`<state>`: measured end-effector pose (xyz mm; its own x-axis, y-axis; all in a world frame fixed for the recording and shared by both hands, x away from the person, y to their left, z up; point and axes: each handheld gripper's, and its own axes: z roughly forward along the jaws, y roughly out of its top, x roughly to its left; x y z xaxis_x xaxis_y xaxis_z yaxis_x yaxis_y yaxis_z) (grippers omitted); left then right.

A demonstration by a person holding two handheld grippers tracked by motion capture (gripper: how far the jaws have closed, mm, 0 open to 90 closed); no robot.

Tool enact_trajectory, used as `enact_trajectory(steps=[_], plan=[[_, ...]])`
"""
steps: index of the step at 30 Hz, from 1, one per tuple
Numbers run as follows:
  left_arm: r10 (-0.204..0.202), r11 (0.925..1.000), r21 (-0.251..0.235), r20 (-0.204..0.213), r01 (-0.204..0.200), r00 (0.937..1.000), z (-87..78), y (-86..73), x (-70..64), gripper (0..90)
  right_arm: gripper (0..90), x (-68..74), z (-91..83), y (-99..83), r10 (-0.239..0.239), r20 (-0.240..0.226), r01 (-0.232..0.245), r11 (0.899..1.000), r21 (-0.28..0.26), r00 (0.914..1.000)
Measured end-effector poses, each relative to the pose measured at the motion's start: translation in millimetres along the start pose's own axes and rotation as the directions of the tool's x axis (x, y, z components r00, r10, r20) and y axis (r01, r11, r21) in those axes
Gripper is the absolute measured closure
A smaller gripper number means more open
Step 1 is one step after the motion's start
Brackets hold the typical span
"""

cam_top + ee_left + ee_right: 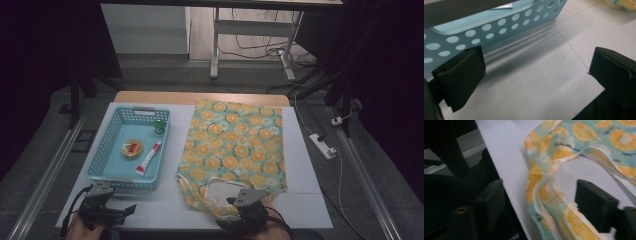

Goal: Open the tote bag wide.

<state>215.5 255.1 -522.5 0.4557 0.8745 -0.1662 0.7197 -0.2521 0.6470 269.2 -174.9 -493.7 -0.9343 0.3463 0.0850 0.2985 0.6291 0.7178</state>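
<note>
Work in hand: taking hold of the patterned garment (234, 147) by its near end.
Garment: spread flat on the white table (310, 200), right of the blue basket (102, 159); its strap end (544, 195) hangs close to the table's near edge.
Right gripper (239, 207): over the strap end, jaws wide apart with the strap lying between them, nothing pinched yet.
Left gripper (120, 214): at the near left of the table just in front of the basket, jaws wide apart, holding nothing.
Handling: thin, soft and light by the look of it; it will sag and bunch when lifted, and is not fragile.
Where to grip: the doubled hem of the strap, where 2 layers give the jaws more to bite.
Risk: pinching 1 loose layer lets it slip out.
</note>
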Motion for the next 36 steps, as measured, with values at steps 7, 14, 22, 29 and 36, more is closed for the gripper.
enact_trajectory(steps=[7, 14, 22, 29, 36], plan=[[0.006, 1.0, 0.0, -0.001, -0.006, 1.0, 0.1, 0.0, -0.6, 0.4, 50.3, 3.0, 8.8, 1.5, -0.045, -0.055, 0.049, 0.997, 0.059, 0.9974], [0.01, 0.9999, 0.001, -0.003, -0.01, 0.9999, 0.2, 0.2, -1.2, 0.4, 61.1, -1.8, 18.2, -3.8, -0.041, -0.07, 0.051, 0.989, 0.14, 0.9967], [0.013, 0.9999, 0.003, -0.004, -0.013, 0.9999, 0.5, 0.4, -1.5, 0.5, 87.2, -7.3, 15.7, -5.0, -0.029, -0.073, 0.04, 0.987, 0.157, 0.9969], [0.014, 0.9999, 0.003, -0.005, -0.014, 0.9999, 0.7, 0.5, -1.7, 0.5, 88.9, -8.2, 4.0, 1.9, -0.019, -0.061, 0.026, 0.994, 0.104, 0.9979], [0.013, 0.9999, 0.002, -0.004, -0.013, 0.9999, 0.9, 0.7, -1.4, 0.5, 89.0, -27.9, -8.1, 13.7, -0.009, -0.031, 0.011, 0.998, 0.065, 0.9995]])
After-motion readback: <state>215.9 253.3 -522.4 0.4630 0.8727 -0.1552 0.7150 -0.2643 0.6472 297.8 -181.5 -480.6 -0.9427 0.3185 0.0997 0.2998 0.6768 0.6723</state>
